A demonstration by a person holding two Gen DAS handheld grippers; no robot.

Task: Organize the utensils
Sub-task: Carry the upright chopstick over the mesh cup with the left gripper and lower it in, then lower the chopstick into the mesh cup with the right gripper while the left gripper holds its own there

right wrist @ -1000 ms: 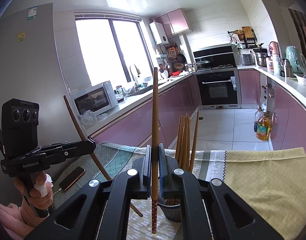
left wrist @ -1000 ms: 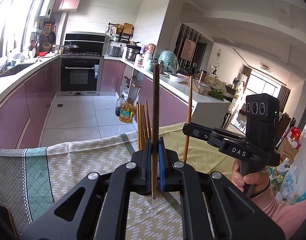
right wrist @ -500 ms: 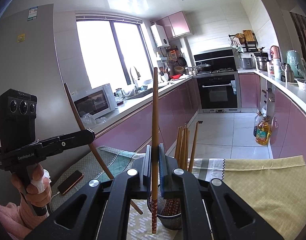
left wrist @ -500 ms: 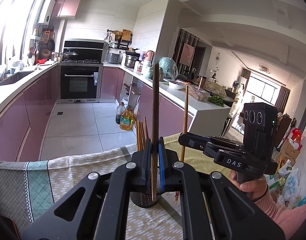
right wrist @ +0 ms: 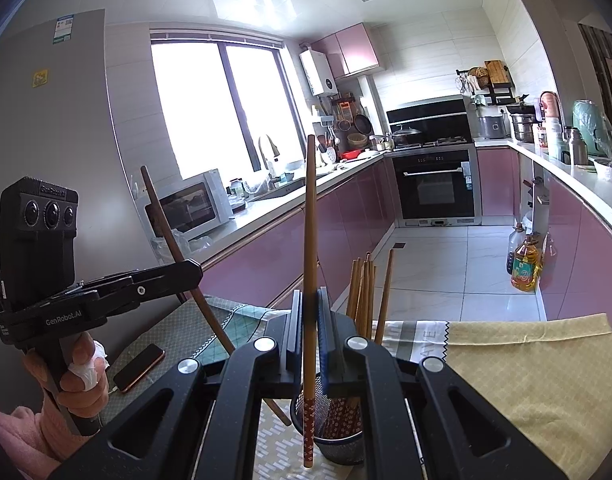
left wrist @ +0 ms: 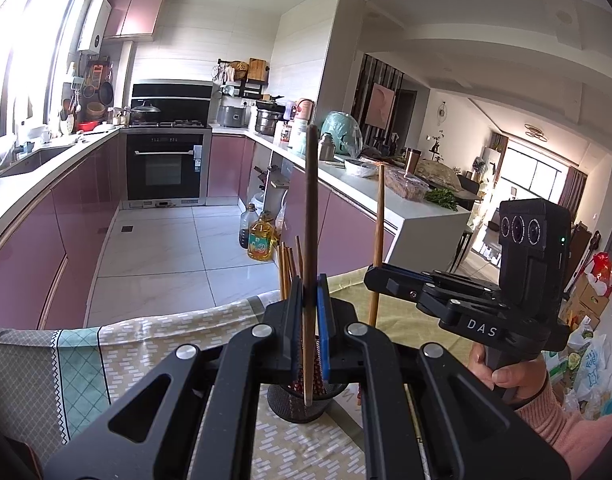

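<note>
My left gripper [left wrist: 309, 308] is shut on a dark brown chopstick [left wrist: 310, 216], held upright with its lower tip just above a black mesh holder [left wrist: 302, 406]. My right gripper [right wrist: 309, 320] is shut on a lighter chopstick [right wrist: 309, 232] with a red patterned end, upright beside the same holder [right wrist: 341, 444]. Several chopsticks [right wrist: 363, 288] stand in the holder. Each gripper shows in the other's view: the right one [left wrist: 375, 278] and the left one [right wrist: 192, 270].
The holder stands on a table with a patterned cloth [left wrist: 146, 344] and a yellow cloth [right wrist: 537, 364]. A phone [right wrist: 140, 366] lies at the table's left. Kitchen counters, an oven and oil bottles [left wrist: 260, 240] on the floor lie beyond.
Both grippers have risen and tilted, so the holder has come into view under them. Both chopstick tips now hang near the holder's rim.
</note>
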